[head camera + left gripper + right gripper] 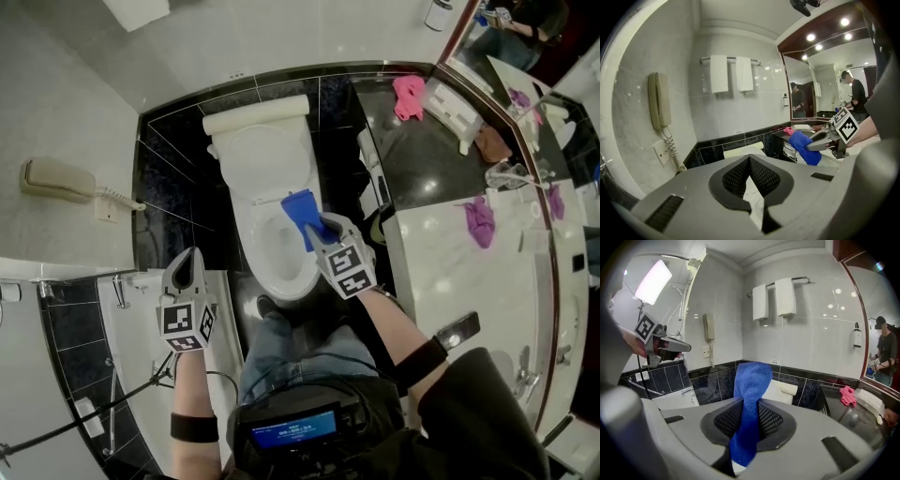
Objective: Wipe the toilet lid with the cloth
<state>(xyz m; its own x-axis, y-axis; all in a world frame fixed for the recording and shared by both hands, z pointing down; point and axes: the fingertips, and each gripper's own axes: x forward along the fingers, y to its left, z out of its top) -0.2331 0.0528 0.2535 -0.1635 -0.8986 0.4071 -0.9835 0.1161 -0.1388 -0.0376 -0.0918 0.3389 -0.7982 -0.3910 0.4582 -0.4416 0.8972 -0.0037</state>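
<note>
1. The jaws of the right gripper (747, 420) are clamped on a blue cloth (752, 380). Its free end is seen standing up in front of them in the right gripper view.
2. The jaws of the left gripper (750, 176) are pressed together, and nothing is held between them.
3. In the head view the cloth (298, 211) is held over the right side of the white toilet (258, 159). Whether it touches the toilet cannot be told.
4. No brand or label can be read. Black-and-white square markers are borne on the cube of each gripper, and the writing on the blue screen (293, 432) at the person's chest is too small to be made out.
5. The right gripper (319, 230) is pointed forward and a little down, with its forearm stretched out over the toilet.
6. The left gripper (190, 267) is held further back, to the left of the toilet and well apart from the cloth, and is tipped slightly down as well.
7. A wall telephone (56, 178) is mounted at the left. A pink cloth (408, 94) lies on the dark table at the right.
</note>
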